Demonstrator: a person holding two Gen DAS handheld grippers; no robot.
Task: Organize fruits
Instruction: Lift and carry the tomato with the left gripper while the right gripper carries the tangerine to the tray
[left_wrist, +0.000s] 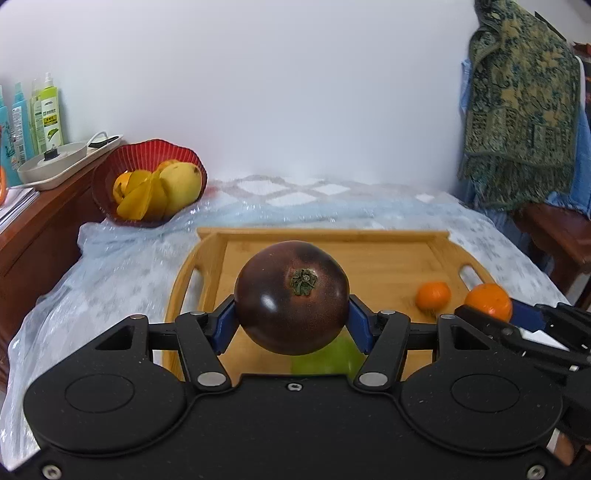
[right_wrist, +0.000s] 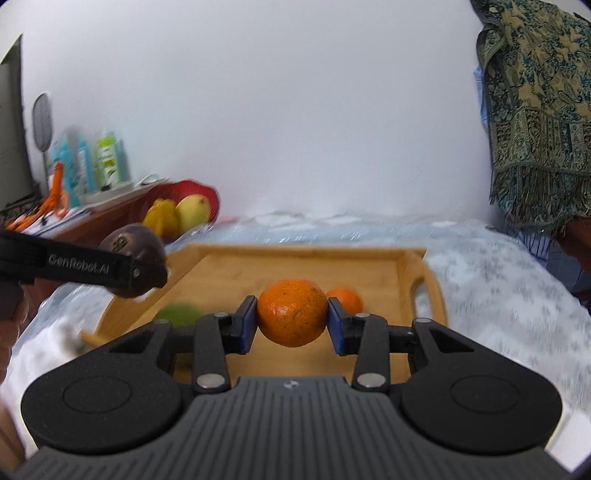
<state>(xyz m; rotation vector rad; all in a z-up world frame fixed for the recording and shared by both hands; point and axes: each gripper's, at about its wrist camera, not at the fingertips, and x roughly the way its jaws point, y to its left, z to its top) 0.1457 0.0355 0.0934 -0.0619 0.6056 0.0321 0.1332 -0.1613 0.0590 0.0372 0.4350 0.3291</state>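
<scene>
Both grippers carry round fruit above the wooden tray (left_wrist: 388, 254): the left gripper (left_wrist: 291, 317) pinches a dark tomato (left_wrist: 291, 295), stem calyx facing the camera, with no real long axis; the right gripper (right_wrist: 291, 319) clamps an orange (right_wrist: 291, 312). With only 2 small pads on each smooth, round skin, either could roll out on the way to the red basket (left_wrist: 110, 173) at the far left.

Plain white wall (left_wrist: 295, 92); patterned shawl (left_wrist: 517, 122); wooden sideboard (left_wrist: 40, 236).
</scene>
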